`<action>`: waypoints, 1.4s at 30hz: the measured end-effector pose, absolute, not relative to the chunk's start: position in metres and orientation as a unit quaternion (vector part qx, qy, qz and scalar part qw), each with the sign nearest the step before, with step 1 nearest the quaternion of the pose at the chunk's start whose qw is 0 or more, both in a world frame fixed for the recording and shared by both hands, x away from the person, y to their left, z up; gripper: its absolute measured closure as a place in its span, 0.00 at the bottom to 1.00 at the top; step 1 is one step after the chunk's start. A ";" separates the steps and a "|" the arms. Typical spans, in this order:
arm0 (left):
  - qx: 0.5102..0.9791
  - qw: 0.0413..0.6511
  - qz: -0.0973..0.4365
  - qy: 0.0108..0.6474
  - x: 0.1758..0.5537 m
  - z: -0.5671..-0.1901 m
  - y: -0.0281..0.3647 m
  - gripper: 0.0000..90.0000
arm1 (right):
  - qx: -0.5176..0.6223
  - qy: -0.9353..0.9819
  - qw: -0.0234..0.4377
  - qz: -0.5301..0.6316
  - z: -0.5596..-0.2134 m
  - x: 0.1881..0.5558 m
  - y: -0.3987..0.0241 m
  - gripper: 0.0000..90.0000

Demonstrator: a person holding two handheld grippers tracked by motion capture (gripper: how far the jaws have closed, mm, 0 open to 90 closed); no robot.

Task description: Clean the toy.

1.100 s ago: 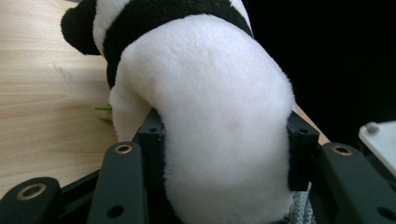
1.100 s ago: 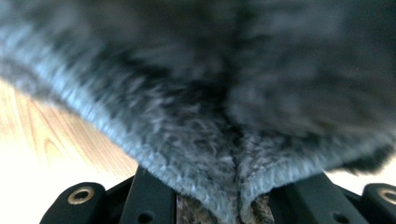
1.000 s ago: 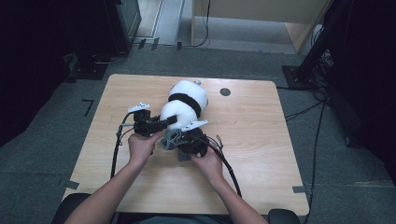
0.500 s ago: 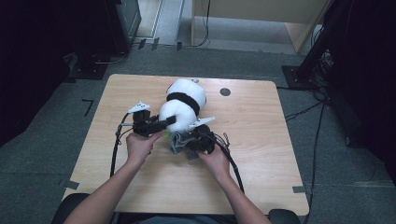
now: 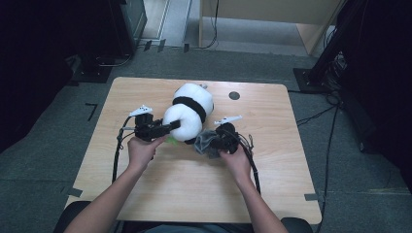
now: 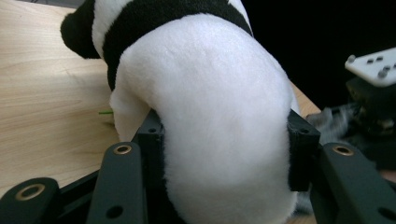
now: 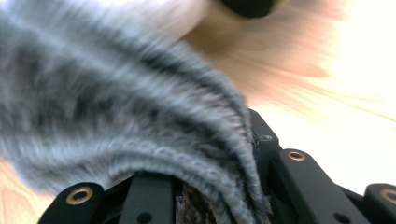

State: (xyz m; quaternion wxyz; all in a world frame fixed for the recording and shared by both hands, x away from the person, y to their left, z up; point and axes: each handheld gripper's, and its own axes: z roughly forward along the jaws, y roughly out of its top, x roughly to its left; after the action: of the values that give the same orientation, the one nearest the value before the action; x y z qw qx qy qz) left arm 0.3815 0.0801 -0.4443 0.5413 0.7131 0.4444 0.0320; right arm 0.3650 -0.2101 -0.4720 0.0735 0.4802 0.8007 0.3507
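Pale wood forms the top of a table [image 5: 160,194] seen from above, with a person's forearms entering from the near edge. A plush panda [image 5: 189,116], white with black bands, is laid on its side near the middle of the table, slightly toward the far edge. The left gripper [image 5: 167,127] is held level at the panda's left side, and its jaws are clamped on the toy's rounded white end. In the left gripper view, the white plush [image 6: 219,121] is seen bulging between the two black pads, which are pressed into it on both sides; a black ear [image 6: 77,32] is seen against the wood farther off.

A grey knitted piece of cloth [image 5: 206,142] is held just at the near right of the panda, touching or nearly touching its lower end; which of the two cannot be told. The right gripper [image 5: 216,141] is closed tight on this cloth. In the right gripper view, the grey ribbed knit [image 7: 140,121] is seen, blurred, pinched between the jaws and spread upward across the frame, with light wood beyond it.

A small dark round mark [image 5: 234,95] is set in the tabletop beyond the panda, toward the far right. Grey carpet [image 5: 359,194] is seen around the table.
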 end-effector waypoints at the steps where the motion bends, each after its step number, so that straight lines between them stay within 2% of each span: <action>1: 0.714 0.540 0.030 0.444 0.382 -0.445 0.080 0.53 | 0.482 0.798 0.073 0.355 -0.472 0.366 -0.213 0.77; 14: 0.710 0.543 0.048 0.445 0.384 -0.439 0.092 0.54 | 0.502 0.775 0.090 0.373 -0.451 0.366 -0.243 0.76; 19: 0.704 0.547 0.052 0.449 0.388 -0.439 0.100 0.53 | 0.509 0.772 0.090 0.370 -0.450 0.367 -0.255 0.76; 23: 0.706 0.539 0.062 0.456 0.393 -0.441 0.106 0.53 | 0.504 0.771 0.107 0.375 -0.449 0.368 -0.261 0.75; 33: 0.699 0.534 0.085 0.468 0.408 -0.444 0.132 0.53 | 0.522 0.763 0.108 0.366 -0.449 0.374 -0.280 0.75; 42: 0.687 0.537 0.086 0.481 0.420 -0.445 0.151 0.53 | 0.537 0.761 0.107 0.348 -0.452 0.377 -0.301 0.75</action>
State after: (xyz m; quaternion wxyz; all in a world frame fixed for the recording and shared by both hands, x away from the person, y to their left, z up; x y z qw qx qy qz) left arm 0.4200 0.1507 -0.4448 0.5374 0.6873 0.4811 0.0859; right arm 0.3774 -0.3013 -0.4517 0.1069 0.5368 0.7610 0.3482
